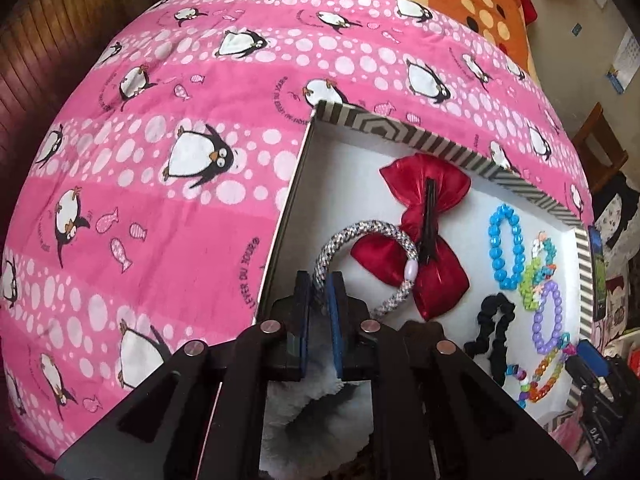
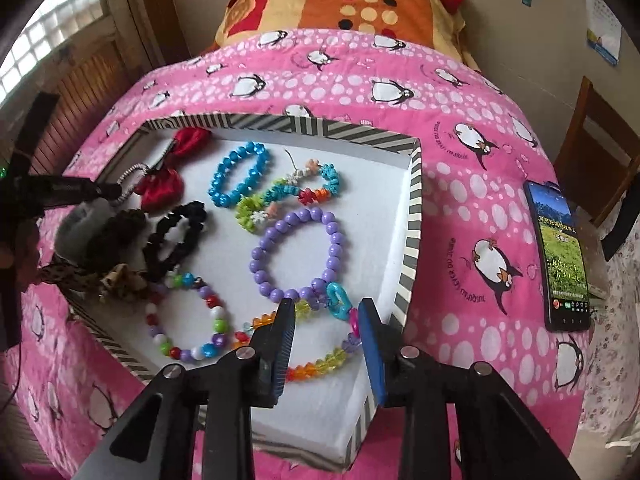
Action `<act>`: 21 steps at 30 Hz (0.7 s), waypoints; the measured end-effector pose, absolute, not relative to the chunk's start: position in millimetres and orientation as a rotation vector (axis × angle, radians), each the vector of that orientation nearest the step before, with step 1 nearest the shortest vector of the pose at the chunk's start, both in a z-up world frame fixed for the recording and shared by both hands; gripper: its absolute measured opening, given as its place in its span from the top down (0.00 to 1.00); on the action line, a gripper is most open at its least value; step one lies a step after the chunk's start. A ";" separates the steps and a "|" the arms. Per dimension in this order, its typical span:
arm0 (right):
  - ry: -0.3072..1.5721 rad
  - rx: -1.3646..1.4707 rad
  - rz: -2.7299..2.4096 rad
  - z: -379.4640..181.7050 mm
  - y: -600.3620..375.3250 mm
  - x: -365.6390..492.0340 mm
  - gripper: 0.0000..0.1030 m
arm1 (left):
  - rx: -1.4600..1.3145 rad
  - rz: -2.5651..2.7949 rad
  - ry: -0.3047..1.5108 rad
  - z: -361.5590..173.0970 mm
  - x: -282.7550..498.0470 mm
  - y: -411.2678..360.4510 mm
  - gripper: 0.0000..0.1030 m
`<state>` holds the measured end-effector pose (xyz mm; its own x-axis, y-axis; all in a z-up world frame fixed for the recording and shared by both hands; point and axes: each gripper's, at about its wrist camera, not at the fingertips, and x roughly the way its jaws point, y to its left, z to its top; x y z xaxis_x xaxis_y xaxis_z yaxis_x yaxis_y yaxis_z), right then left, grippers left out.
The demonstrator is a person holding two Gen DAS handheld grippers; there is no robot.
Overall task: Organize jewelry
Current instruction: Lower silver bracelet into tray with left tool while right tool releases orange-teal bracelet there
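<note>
Left tool (image 1: 320, 286) jaws slightly parted around silver braided hair tie (image 1: 362, 227), right tool (image 2: 326, 314) released over rainbow bead bracelet (image 2: 320, 364), long axis crosswise, in striped box (image 2: 412, 240).

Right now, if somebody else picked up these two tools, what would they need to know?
Left hand-held gripper: jaws nearly closed around the silver cord bracelet, which lies against the red bow in the striped box.
Right hand-held gripper: open over the rainbow bead bracelet, not holding it.
Done: blue, purple and multicolour bracelets lie in the box.
Left: nothing visibly waits outside; tidy if wanted.
</note>
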<state>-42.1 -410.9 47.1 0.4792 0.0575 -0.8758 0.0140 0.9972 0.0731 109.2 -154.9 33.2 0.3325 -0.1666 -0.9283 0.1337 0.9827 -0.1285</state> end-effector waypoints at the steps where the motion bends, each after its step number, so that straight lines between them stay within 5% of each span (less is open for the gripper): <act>1: 1.064 0.091 0.032 49.1 -410.7 -43.6 0.70 | -0.026 -0.197 1.216 33.8 107.8 -155.2 0.82; 9: 1.018 0.188 0.038 61.7 -405.1 -55.5 0.70 | 0.003 -0.221 1.106 61.2 76.0 -161.5 0.45; 21: 0.952 0.238 0.028 80.1 -382.1 -70.0 0.65 | 0.018 -0.217 0.983 102.1 26.6 -158.2 0.44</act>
<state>-70.0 -382.1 80.1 0.5815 0.1279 -0.8034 0.0813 0.9735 0.2138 26.6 -158.2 102.1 0.5351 -0.1737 -0.8267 0.1899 0.9783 -0.0826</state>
